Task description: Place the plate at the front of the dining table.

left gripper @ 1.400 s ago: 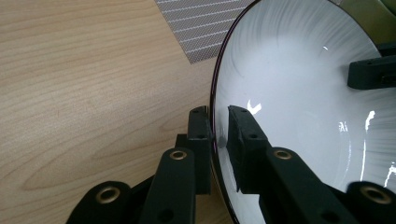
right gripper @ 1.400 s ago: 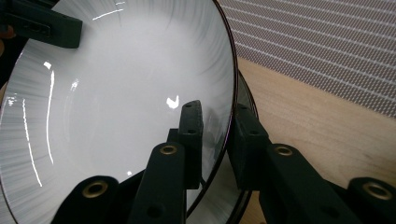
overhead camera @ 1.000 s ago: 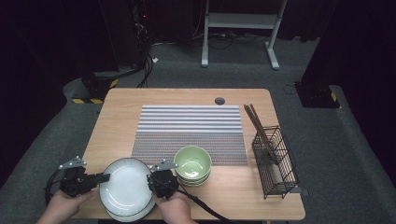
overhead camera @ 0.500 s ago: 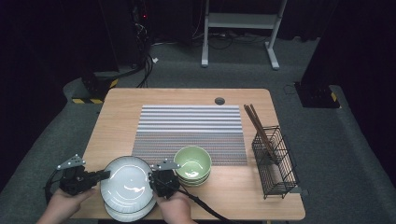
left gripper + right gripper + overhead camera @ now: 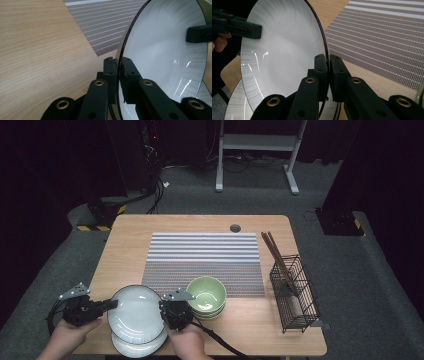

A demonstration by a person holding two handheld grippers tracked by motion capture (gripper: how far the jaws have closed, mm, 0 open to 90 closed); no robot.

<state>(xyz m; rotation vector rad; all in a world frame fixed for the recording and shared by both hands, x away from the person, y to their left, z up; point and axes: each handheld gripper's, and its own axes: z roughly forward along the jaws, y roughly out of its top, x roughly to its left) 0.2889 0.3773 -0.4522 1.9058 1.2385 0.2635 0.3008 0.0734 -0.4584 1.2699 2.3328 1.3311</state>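
Near the table's (image 5: 125,235) front left corner, a white plate (image 5: 136,313) with a dark rim is held between two grippers, lifted just above a second plate (image 5: 137,347) that lies beneath it. On its left edge the left gripper (image 5: 111,304) is clamped — in the left gripper view the pads pinch the thin rim (image 5: 120,65) from both sides, and the wood grain and a corner of the striped mat (image 5: 110,22) show beyond. On the opposite edge the right gripper (image 5: 164,309) grips the rim too — the right gripper view shows its jaws (image 5: 327,75) pressed tight on the plate's (image 5: 284,45) edge, having just been closing the last bit, with the left gripper's tip (image 5: 249,29) on the far side. Both hands come in from the bottom edge, a black cable trailing from the right one. Just right of the plate sit stacked green bowls (image 5: 206,296), their far side on the mat's (image 5: 205,255) front edge. Well apart, at the right side, a black wire basket (image 5: 295,295) holds chopsticks (image 5: 275,255) leaning up and back.
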